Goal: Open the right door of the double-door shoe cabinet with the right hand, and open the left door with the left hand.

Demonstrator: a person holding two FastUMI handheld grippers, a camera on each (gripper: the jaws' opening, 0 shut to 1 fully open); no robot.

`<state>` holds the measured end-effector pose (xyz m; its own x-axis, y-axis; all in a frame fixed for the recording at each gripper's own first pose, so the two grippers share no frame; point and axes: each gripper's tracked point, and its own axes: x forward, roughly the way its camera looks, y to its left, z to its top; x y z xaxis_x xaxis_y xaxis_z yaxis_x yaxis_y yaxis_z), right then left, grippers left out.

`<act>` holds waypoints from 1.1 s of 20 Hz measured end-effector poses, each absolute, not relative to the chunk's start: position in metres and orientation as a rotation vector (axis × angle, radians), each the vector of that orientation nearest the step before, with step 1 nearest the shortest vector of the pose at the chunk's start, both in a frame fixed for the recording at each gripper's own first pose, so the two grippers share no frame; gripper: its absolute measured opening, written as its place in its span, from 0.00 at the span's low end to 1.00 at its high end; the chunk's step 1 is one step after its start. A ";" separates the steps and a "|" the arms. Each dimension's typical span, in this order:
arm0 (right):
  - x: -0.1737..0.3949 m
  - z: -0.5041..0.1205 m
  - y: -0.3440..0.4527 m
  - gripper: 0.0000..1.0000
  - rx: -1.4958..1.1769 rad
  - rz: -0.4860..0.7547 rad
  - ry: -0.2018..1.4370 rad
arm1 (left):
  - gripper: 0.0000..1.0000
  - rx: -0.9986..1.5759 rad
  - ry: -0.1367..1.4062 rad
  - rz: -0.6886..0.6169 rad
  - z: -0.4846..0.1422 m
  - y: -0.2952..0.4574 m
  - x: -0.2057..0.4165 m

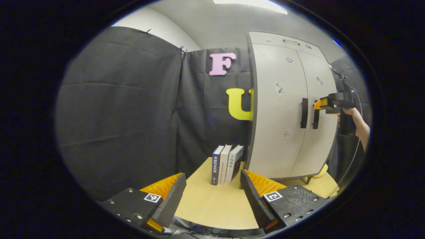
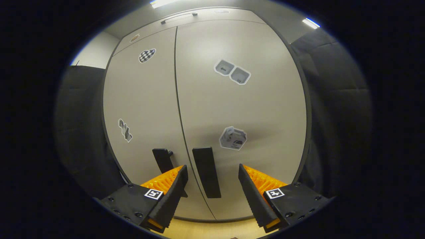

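Now my right gripper (image 2: 212, 174), fingers wide, straddles the upright right door handle (image 2: 206, 172) without touching; my left gripper (image 1: 212, 182) hangs wide over the table (image 1: 212, 205).

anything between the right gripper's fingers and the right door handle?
No. In the right gripper view the right gripper is open with its fingers either side of the right door handle, nothing in the gaps. Both cabinet doors look closed.

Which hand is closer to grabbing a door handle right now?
Right. The right gripper is open with the right door's handle standing between its fingers, ready to close. The left gripper is open too, but back over the table near the books, away from the left door's handle.
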<state>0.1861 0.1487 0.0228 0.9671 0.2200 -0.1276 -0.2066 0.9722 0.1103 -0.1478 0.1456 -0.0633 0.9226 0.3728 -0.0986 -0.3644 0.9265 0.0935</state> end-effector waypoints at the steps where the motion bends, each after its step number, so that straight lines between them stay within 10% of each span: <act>1: 0.191 0.018 0.150 0.96 0.096 0.210 0.151 | 0.95 0.073 0.120 0.384 -0.065 0.147 -0.149; 8: 0.212 0.008 0.160 0.80 0.084 0.207 0.173 | 0.95 0.067 0.129 0.410 -0.072 0.159 -0.155; 10: 0.217 0.006 0.165 0.47 0.100 0.211 0.189 | 0.95 0.097 0.127 0.418 -0.071 0.161 -0.156; 22: 0.216 0.004 0.163 0.07 0.019 0.281 0.150 | 0.95 0.037 0.171 0.402 -0.097 0.145 -0.166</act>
